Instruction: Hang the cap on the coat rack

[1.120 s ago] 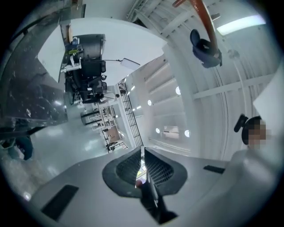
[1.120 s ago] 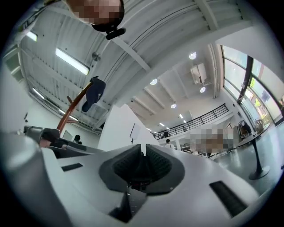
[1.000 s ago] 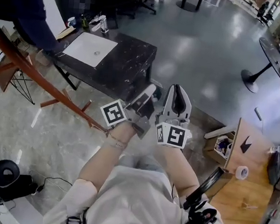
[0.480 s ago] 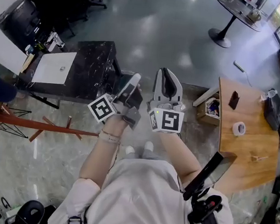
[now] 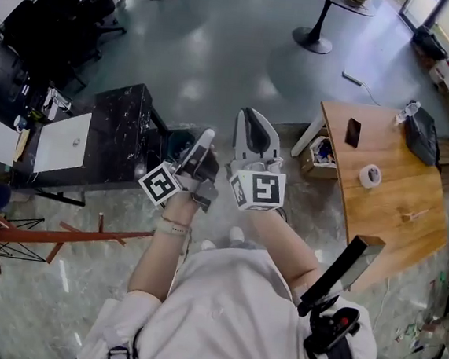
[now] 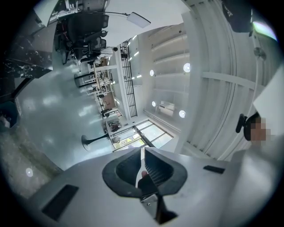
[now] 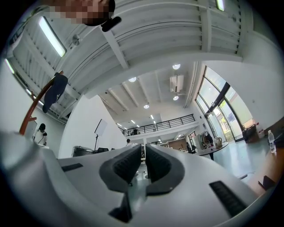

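Note:
A dark cap (image 7: 55, 92) hangs on a tip of the reddish-brown coat rack (image 7: 36, 106), far off at the upper left of the right gripper view. The head view shows only the rack's brown wooden poles (image 5: 61, 235) at the lower left, with no cap in sight. My left gripper (image 5: 206, 137) and right gripper (image 5: 251, 116) are side by side in front of the chest, well away from the rack. Both are shut with nothing between the jaws. The left gripper (image 6: 143, 155) points toward the hall and ceiling, as does the right gripper (image 7: 143, 153).
A black marble table (image 5: 128, 118) with a white sheet stands at the left. A wooden table (image 5: 388, 206) at the right carries a tape roll (image 5: 369, 175) and a phone (image 5: 353, 132). A small box (image 5: 321, 156) sits beside it. A round pedestal table (image 5: 317, 34) stands further off.
The head view has swung round: the coat rack slid toward the lower left and the wooden table came fully into sight. Both grippers stayed shut, side by side.

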### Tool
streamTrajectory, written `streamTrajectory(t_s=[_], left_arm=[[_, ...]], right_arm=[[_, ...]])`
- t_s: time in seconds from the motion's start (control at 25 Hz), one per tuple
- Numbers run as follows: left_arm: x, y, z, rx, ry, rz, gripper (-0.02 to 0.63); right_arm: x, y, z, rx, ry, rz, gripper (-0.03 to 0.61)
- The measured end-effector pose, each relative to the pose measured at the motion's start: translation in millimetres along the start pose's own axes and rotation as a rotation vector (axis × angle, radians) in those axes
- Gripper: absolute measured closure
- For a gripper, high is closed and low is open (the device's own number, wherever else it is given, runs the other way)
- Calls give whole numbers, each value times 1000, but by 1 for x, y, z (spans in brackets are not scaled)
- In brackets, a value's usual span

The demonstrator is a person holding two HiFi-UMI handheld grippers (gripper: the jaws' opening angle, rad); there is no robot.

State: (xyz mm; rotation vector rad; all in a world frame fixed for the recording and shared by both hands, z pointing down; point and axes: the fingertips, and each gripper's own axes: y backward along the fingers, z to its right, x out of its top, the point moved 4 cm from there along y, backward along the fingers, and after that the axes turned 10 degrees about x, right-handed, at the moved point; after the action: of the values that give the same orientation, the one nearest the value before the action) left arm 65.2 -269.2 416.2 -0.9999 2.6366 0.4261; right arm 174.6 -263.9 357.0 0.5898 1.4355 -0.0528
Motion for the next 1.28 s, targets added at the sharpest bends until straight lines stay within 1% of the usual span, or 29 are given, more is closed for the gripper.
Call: streamTrajectory(t_s=[0.2,0.28,0.44,0.64,0.8,0.92,1.08,1.28], left_arm=[[-5,0,-16,-23,39,-16,604],[-9,0,-18,-34,41,-23,604],[-14,-1,-18,-48,18,-42,604],[-22,-8,-20,-70,-3,-82,604],[-29,-10,-18,-98,-35,-120,604],[-32,-12,-17,-110,-60,-139,604],[-32,-13,-20,-113,-53,-136,606],[-32,-13,-25,-104,-48,-139,606]], right_arm=[[-8,10,9,-29,-31,-12,540],[-11,18,13,-39,-53,-19,540],[-20,30,18,-53,-100,-32,540],[-28,39,21,-53,-126,-38,540],[-38,46,23,-65,-155,-45,540],[-43,48,22,-54,-158,-49,540],[-48,45,19,-21,-143,-63,543],[-56,44,19,-19,-161,-75,545]])
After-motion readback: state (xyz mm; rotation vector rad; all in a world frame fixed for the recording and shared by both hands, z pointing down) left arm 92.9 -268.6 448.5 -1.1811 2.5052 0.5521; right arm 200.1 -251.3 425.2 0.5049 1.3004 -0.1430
